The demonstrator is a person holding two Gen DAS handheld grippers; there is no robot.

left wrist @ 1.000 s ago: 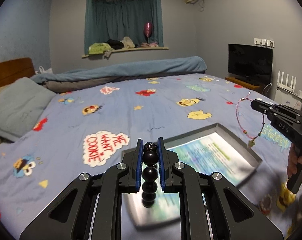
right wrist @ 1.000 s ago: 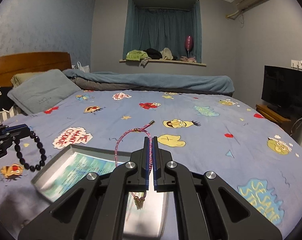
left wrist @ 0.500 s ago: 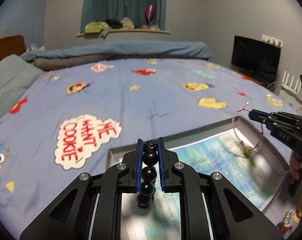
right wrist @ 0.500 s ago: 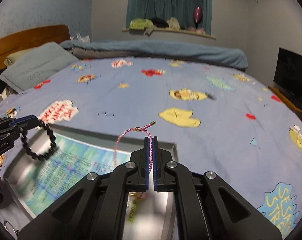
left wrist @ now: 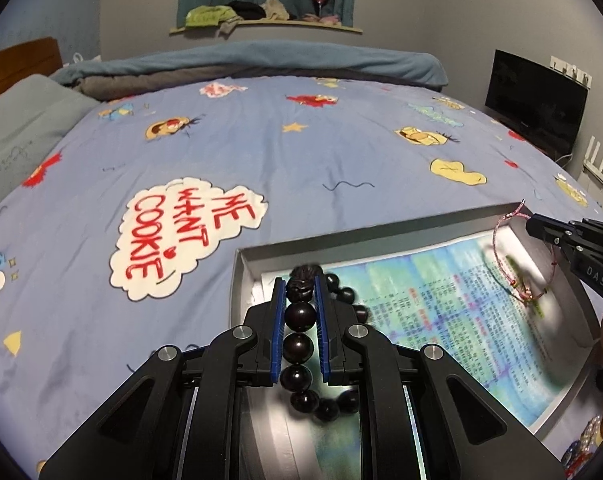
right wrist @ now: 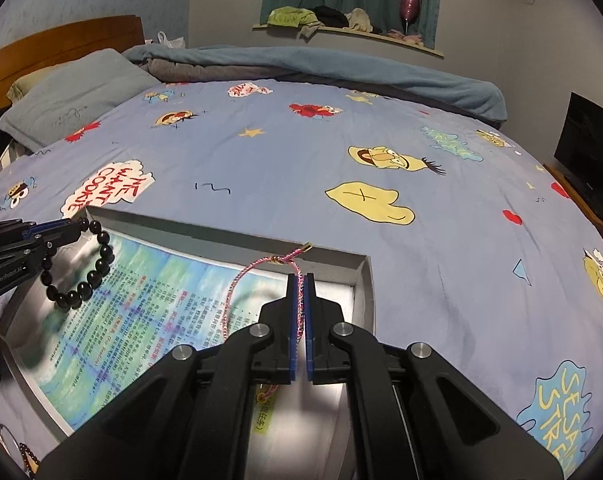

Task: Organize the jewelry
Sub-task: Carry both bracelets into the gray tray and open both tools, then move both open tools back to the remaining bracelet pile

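Left tongs (left wrist: 299, 304) clenched on a black round-bead bracelet (left wrist: 299, 318); right tongs (right wrist: 300, 308) clenched on a pink braided cord bracelet (right wrist: 237, 292); both hang over a shallow grey tray (right wrist: 363, 280) on the cartoon-print bedsheet (right wrist: 301, 160); more jewelry (left wrist: 589, 438) lies beside the tray.

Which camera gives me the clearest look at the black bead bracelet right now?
The right wrist view: the black bead bracelet hangs there as a nearly whole loop from the left gripper, over the tray. The left wrist view shows only a row of beads clamped between its own fingers, the rest hidden underneath.
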